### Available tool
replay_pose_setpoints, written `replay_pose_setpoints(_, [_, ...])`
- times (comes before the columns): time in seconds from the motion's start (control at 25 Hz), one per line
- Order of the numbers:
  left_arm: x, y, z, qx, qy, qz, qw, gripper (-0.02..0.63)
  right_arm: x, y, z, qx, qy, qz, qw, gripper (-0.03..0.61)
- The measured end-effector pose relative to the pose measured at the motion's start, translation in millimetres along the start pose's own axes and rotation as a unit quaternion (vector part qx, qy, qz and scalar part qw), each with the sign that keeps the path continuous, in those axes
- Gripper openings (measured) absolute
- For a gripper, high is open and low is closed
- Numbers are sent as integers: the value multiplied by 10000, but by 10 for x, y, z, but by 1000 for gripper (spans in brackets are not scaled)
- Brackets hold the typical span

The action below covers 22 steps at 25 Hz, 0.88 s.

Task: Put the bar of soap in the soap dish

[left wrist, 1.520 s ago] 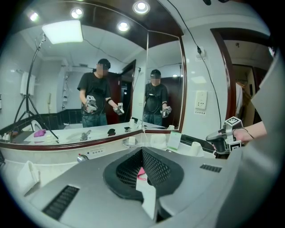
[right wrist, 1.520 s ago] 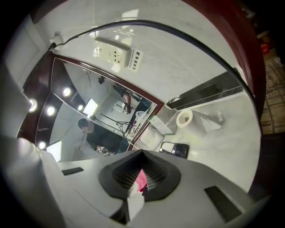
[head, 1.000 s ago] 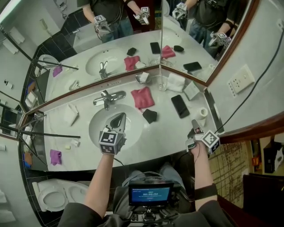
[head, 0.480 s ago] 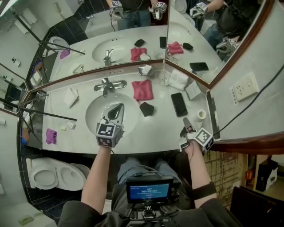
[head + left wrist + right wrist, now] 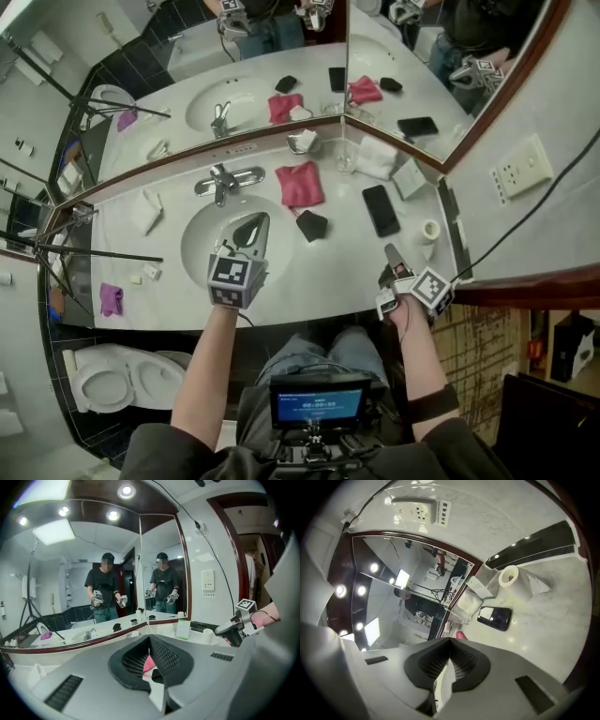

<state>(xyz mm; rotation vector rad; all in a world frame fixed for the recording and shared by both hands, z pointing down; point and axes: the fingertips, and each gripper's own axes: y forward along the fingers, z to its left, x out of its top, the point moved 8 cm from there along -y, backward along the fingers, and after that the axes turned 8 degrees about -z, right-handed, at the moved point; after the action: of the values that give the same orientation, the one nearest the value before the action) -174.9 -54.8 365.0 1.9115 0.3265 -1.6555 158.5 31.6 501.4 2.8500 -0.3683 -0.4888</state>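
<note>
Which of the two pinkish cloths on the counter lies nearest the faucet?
The larger pink cloth, lying just right of the faucet. The smaller purple cloth sits far off at the counter's left end.

Your head camera looks steeply down over the counter (image 5: 342,267), with the sink (image 5: 197,246) at 9 o'clock. The camera on your left gripper (image 5: 255,225) sits low, facing the corner mirrors (image 5: 108,573) at 12. Your right gripper (image 5: 389,251) camera faces the phone (image 5: 494,617) at 3, which the head view also shows.
</note>
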Motion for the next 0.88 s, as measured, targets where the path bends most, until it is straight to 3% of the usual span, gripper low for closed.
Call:
replay_pose_setpoints(0.24, [-183, 216, -80, -417, 163, 227, 9987, 12, -118, 22, -37, 103, -4, 46, 9999, 17])
replay_pose_setpoints(0.56, [-300, 581, -191, -423, 465, 491, 9968, 66, -290, 197, -132, 215, 79, 652, 9976, 17])
replay_pose_setpoints(0.68, [-307, 733, -233, -405, 413, 626, 9964, 85, -306, 223, -214, 171, 91, 856, 9961, 17])
replay_pose_setpoints(0.76, [-275, 803, -226, -391, -1, 650, 9971, 86, -317, 222, -231, 200, 41, 955, 9952, 17])
replay_pose_setpoints(0.88, [-227, 933, -130, -359, -1369, 444, 9889, 103, -310, 228, -235, 212, -29, 1021, 9945, 17])
